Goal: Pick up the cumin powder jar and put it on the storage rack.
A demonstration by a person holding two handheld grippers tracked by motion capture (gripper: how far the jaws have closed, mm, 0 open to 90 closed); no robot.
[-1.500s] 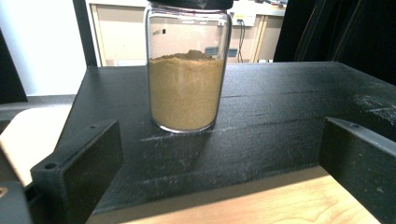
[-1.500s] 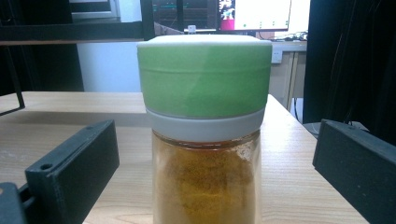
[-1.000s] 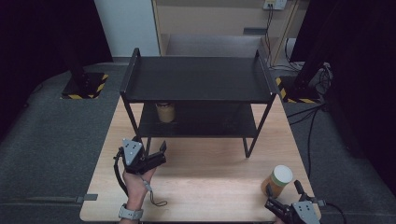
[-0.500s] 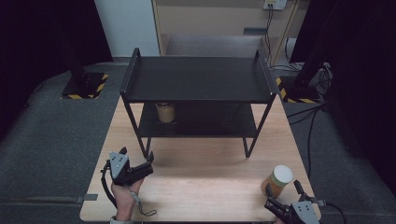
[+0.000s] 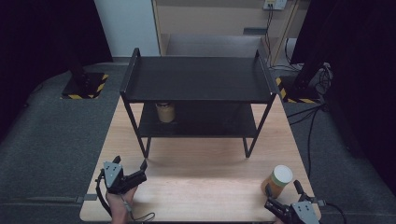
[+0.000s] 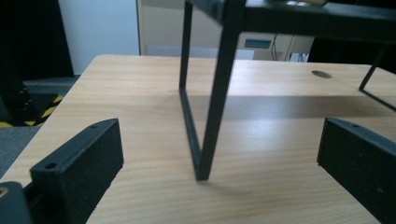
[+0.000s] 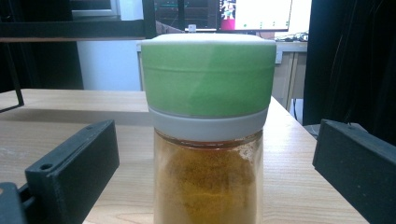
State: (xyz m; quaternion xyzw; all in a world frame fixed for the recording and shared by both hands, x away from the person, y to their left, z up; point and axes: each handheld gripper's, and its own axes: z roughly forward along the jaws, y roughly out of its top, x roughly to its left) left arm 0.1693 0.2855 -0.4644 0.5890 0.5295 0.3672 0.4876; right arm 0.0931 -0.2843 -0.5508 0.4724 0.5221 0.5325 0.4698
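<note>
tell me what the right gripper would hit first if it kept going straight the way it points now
The spice jar, most likely. It stands on the table directly ahead of the right gripper, centred between its open jaws, so going straight on would bring the jar between them. How much gap remains is hard to judge.

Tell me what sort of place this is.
Probably a lab or recording room set up for tabletop handling: a pale wooden table holding a black two-tier metal shelf, black curtains on both sides, and yellow-and-black hazard-striped stand bases on grey carpet.
</note>
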